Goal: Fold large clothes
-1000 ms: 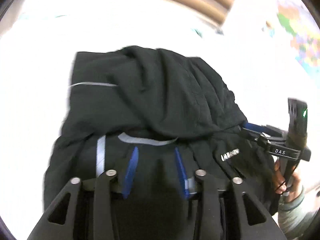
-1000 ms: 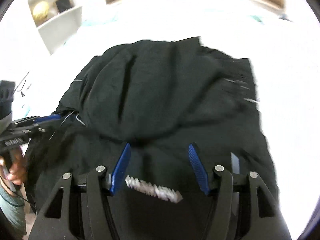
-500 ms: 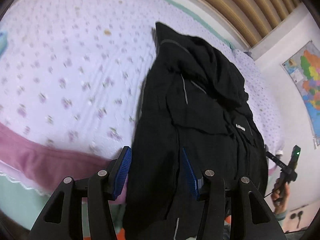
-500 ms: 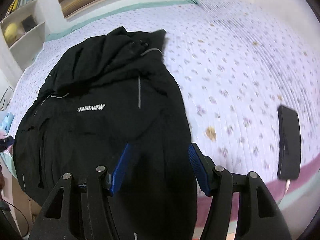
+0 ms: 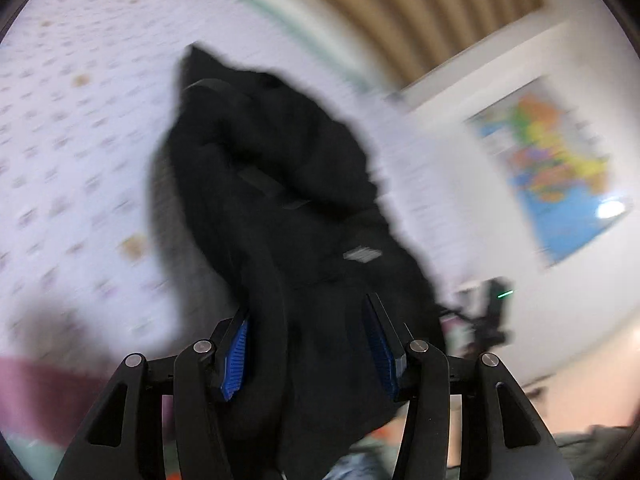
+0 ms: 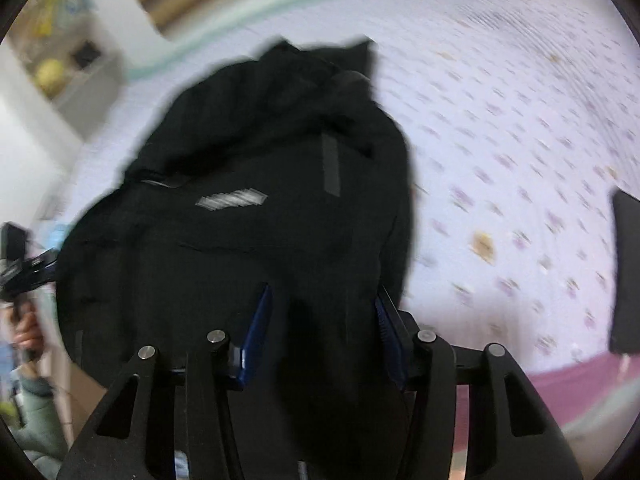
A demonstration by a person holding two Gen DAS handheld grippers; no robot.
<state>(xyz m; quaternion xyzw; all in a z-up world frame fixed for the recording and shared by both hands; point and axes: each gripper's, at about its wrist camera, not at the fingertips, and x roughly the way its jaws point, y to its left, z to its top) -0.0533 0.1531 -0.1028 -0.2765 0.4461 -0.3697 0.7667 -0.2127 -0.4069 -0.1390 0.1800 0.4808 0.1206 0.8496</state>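
Observation:
A large black jacket (image 5: 288, 216) with grey stripes and a white chest logo lies lengthwise on the bed, its near end hanging over the bed's edge. It also shows in the right wrist view (image 6: 248, 216). My left gripper (image 5: 308, 344) has its blue-padded jaws apart with jacket fabric bunched between them. My right gripper (image 6: 324, 340) also has its jaws apart with black fabric between them. Both views are blurred by motion. Each gripper shows at the edge of the other's view.
The bed (image 6: 520, 140) has a pale lilac flowered cover with a pink skirt at the near edge. A dark flat device (image 6: 626, 272) lies on the bed at the right. A white shelf (image 6: 68, 72) stands at the left, a wall map (image 5: 552, 168) at the right.
Both grippers have dropped closer to the jacket's near end and both views have swung. The jacket fabric now fills the space between each pair of jaws.

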